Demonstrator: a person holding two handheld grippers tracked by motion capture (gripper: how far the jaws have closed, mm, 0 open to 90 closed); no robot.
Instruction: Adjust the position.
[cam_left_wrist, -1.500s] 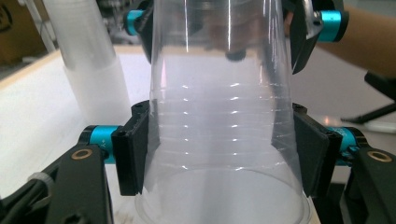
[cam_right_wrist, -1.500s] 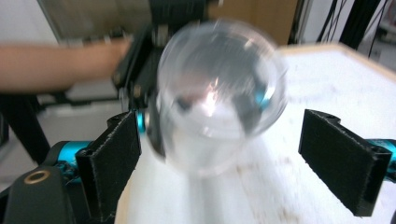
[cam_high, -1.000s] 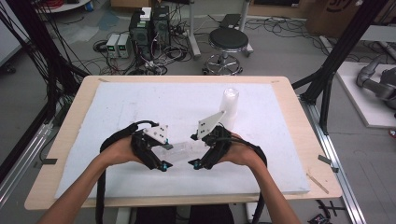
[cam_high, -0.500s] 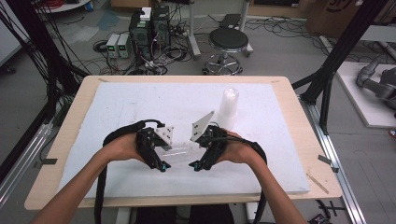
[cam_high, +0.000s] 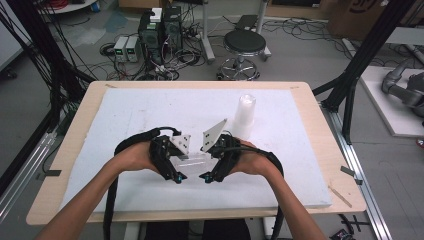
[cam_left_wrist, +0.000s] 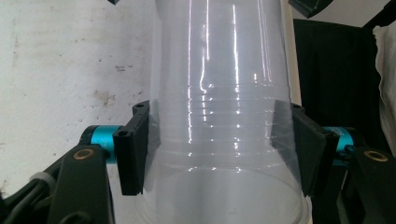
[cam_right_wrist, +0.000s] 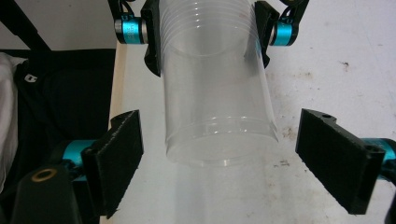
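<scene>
A clear plastic cup (cam_high: 192, 161) lies level in the air between my two grippers, low over the white board (cam_high: 125, 115). My left gripper (cam_high: 182, 162) is shut on its wide rim end. In the left gripper view both pads (cam_left_wrist: 133, 149) press the cup (cam_left_wrist: 219, 93) wall. My right gripper (cam_high: 206, 162) faces it from the other side. In the right gripper view its jaws (cam_right_wrist: 224, 158) straddle the base of the cup (cam_right_wrist: 215, 107), and a gap is left on each side. These jaws have just been closing. The left gripper (cam_right_wrist: 205, 32) is seen beyond.
A stack of clear cups (cam_high: 246, 115) stands upright on the board behind my right hand. The table's near wooden edge (cam_high: 200, 215) runs below my forearms. A stool (cam_high: 243, 47), computers and cables are on the floor beyond the table.
Both grippers have drawn slightly together at the middle of the board. The cup held in the left gripper now reaches between the right gripper's jaws.
</scene>
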